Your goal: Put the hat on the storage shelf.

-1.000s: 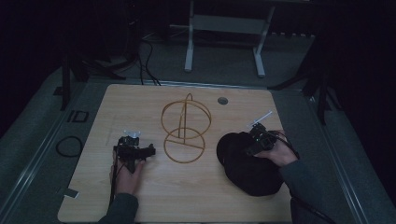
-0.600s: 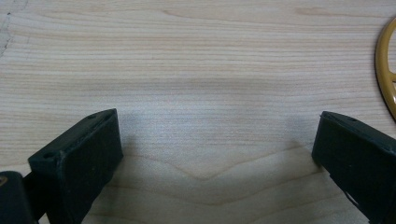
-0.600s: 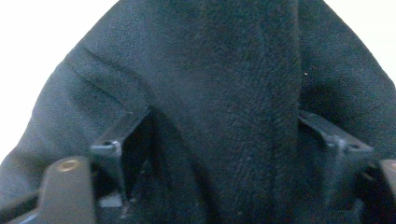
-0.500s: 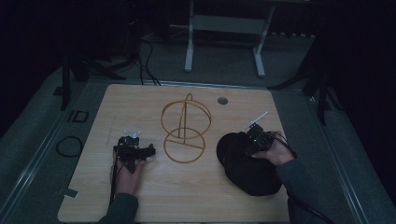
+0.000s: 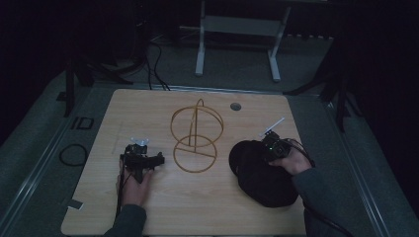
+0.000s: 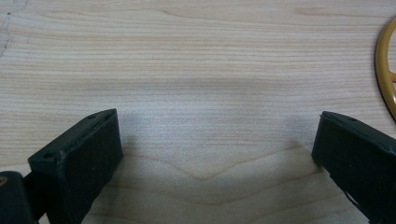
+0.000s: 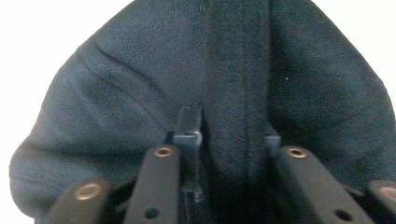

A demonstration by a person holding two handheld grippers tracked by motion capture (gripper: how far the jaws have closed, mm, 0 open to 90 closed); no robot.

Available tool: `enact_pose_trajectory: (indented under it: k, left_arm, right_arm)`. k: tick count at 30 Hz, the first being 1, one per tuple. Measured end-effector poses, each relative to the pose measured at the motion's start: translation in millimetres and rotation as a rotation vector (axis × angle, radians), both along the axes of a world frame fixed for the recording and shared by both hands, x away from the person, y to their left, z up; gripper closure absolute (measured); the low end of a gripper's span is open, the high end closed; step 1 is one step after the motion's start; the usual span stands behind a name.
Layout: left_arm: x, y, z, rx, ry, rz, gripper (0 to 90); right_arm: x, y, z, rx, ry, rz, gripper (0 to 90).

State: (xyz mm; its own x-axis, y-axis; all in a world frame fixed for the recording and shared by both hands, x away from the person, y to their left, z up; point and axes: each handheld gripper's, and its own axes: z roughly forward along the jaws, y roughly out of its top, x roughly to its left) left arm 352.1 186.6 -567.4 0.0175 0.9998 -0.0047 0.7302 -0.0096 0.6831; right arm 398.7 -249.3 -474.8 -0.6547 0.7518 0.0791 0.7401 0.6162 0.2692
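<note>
The black cloth [image 5: 262,175], lower right, is pinched in your right tool [image 7: 229,140]; the left tool [image 5: 142,159] rests wide open on the bench [image 5: 207,217], so lifting toward the wire stand [image 5: 195,136] looks next.

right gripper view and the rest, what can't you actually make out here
- Black cloth, right gripper view: it covers the table; the right gripper pinches a fold, and what the cloth is cannot be told.
- Gold wire stand, left gripper view: cut off by the right edge.
- Small round thing, high view: too small and dim to identify.
- Left gripper, high view: its jaws are too dark to make out.
</note>
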Motion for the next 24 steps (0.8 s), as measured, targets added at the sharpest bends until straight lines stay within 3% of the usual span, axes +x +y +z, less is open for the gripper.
enact_pose_trajectory:
  k: [11, 24]
  left_arm:
    - [0.0, 0.0, 0.0, 0.0, 0.0, 0.0, 1.2]
    - [0.0, 0.0, 0.0, 0.0, 0.0, 0.0, 1.2]
  right_arm:
    - [-3.3, -3.8, 6.4, 0.03, -0.013, -0.001, 86.2]
    - [-10.5, -10.0, 18.1, 0.072, -0.044, 0.026, 87.3]
